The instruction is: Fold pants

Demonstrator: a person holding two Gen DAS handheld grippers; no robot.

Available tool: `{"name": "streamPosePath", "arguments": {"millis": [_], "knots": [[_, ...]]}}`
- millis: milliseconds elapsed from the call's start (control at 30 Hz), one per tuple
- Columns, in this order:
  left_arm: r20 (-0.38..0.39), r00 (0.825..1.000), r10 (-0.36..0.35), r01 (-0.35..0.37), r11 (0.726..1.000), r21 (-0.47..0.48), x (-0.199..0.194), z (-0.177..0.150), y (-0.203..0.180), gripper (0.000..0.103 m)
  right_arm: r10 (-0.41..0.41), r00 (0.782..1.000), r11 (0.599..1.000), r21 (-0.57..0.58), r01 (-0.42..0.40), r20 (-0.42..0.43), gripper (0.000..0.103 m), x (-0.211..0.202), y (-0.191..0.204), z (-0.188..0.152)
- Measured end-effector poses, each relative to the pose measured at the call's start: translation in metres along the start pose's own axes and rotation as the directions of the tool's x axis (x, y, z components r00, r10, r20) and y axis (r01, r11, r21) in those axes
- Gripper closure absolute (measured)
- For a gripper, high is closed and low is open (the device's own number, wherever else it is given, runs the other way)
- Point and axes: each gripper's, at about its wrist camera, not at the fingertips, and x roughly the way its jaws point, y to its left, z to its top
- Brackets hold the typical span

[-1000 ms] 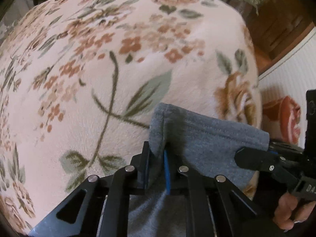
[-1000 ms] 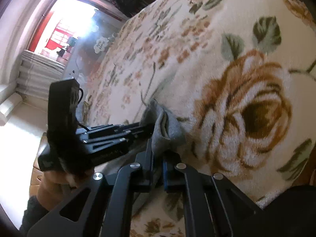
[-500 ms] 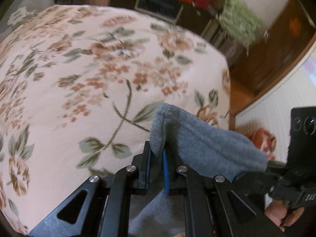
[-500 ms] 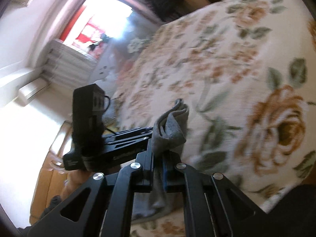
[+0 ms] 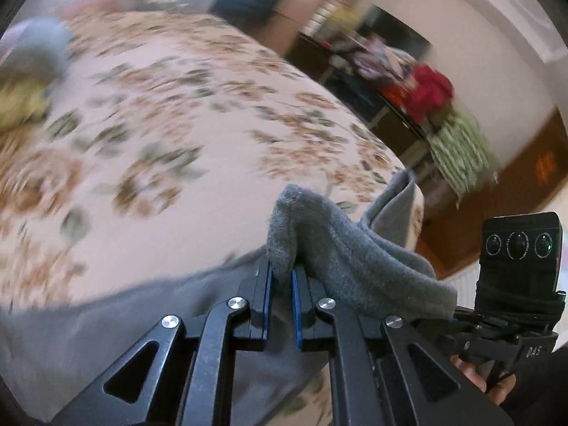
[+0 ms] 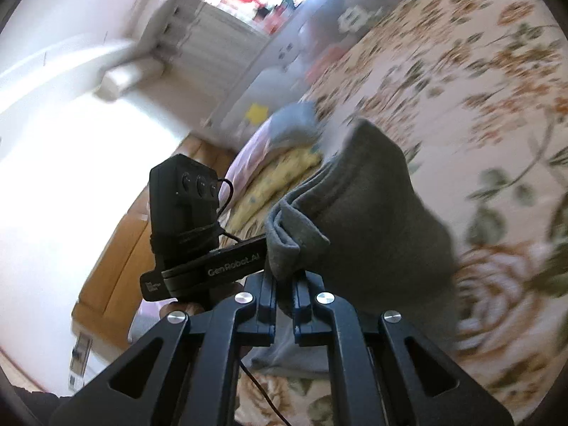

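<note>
Grey pants (image 5: 358,259) clamped in both closed grippers, left (image 5: 281,277) and right (image 6: 284,284), above the floral bedspread (image 5: 170,149).

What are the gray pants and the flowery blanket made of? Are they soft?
The gray pants look like a soft knit, maybe fleece or sweatshirt cotton: the surface is fuzzy and matte, and it droops in thick folds. The flowery blanket looks plush, though the picture is too blurred to be sure.
</note>
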Motion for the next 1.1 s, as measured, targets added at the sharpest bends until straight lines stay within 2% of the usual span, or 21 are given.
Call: {"name": "streamPosePath", "arguments": {"millis": [100,333,433,600,667,733,767,800,900,933,1033,1100], "knots": [[0.009,1.000,0.026,-0.025,0.996,-0.086,-0.013,-0.026,0.037,0.095,0.008,0.997,0.999,-0.037,-0.011,-0.077,0.096,0.038,0.008,-0.015],[-0.008,0.996,0.086,-0.085,0.954,-0.289,-0.040,-0.087,0.116,0.092,-0.024,0.974,0.996,-0.089,0.004,-0.227,0.096,0.107,0.006,-0.048],[-0.036,0.993,0.114,-0.119,0.940,-0.320,-0.046,-0.107,0.134,0.088,-0.031,0.956,0.993,-0.114,-0.003,-0.290,0.096,0.129,0.005,-0.061],[-0.081,0.987,0.140,-0.159,0.922,-0.352,-0.056,-0.133,0.153,0.090,-0.031,0.937,0.991,-0.136,-0.017,-0.348,0.095,0.146,0.005,-0.076],[-0.067,0.987,0.145,-0.160,0.913,-0.375,-0.066,-0.139,0.157,0.090,-0.023,0.912,0.989,-0.140,-0.038,-0.411,0.091,0.155,0.005,-0.082],[-0.055,0.984,0.168,-0.176,0.903,-0.391,-0.079,-0.143,0.159,0.090,-0.048,0.882,0.989,-0.147,-0.025,-0.469,0.080,0.162,0.005,-0.087],[-0.048,0.982,0.185,-0.188,0.898,-0.398,-0.086,-0.143,0.157,0.090,-0.042,0.867,0.990,-0.140,-0.033,-0.496,0.070,0.162,0.005,-0.089],[-0.035,0.980,0.195,-0.192,0.897,-0.397,-0.092,-0.144,0.153,0.090,-0.023,0.861,0.990,-0.134,-0.053,-0.507,0.066,0.158,0.006,-0.089],[0.025,0.979,0.203,-0.179,0.906,-0.384,-0.112,-0.142,0.133,0.086,0.016,0.869,0.982,-0.158,-0.108,-0.494,0.059,0.139,0.016,-0.080],[0.041,0.977,0.209,-0.179,0.910,-0.375,-0.117,-0.140,0.124,0.085,0.015,0.882,0.974,-0.191,-0.119,-0.471,0.058,0.131,0.021,-0.073],[0.092,0.970,0.223,-0.182,0.927,-0.328,-0.122,-0.129,0.087,0.079,-0.047,0.902,0.953,-0.289,-0.088,-0.429,0.056,0.127,0.029,-0.048],[0.093,0.966,0.240,-0.199,0.925,-0.323,-0.114,-0.124,0.072,0.065,-0.096,0.904,0.940,-0.336,-0.054,-0.417,0.056,0.134,0.030,-0.031]]}}
